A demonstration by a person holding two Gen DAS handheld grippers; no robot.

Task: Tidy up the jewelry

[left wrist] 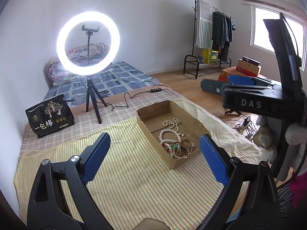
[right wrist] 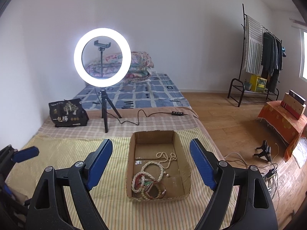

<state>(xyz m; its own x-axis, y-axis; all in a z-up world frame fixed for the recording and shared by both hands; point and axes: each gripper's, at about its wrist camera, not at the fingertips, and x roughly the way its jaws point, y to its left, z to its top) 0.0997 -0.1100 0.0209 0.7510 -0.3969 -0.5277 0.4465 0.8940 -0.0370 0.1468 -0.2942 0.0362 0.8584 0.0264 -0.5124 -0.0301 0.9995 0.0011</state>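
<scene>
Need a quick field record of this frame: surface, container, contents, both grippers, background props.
surface: yellow striped cloth over a bed
container: open cardboard box, lying on the cloth
contents: tangled jewelry at the box's near end, white bead strands plus coloured bracelets; far end bare
left gripper: open, empty, above the cloth
right gripper: open, empty, facing the box
props: lit ring light on tripod, black snack bag

White walls, wood floor (right wrist: 226,115), a lit ring light (right wrist: 102,57), clothes rack (right wrist: 262,57) and a bright window (left wrist: 276,30).
</scene>
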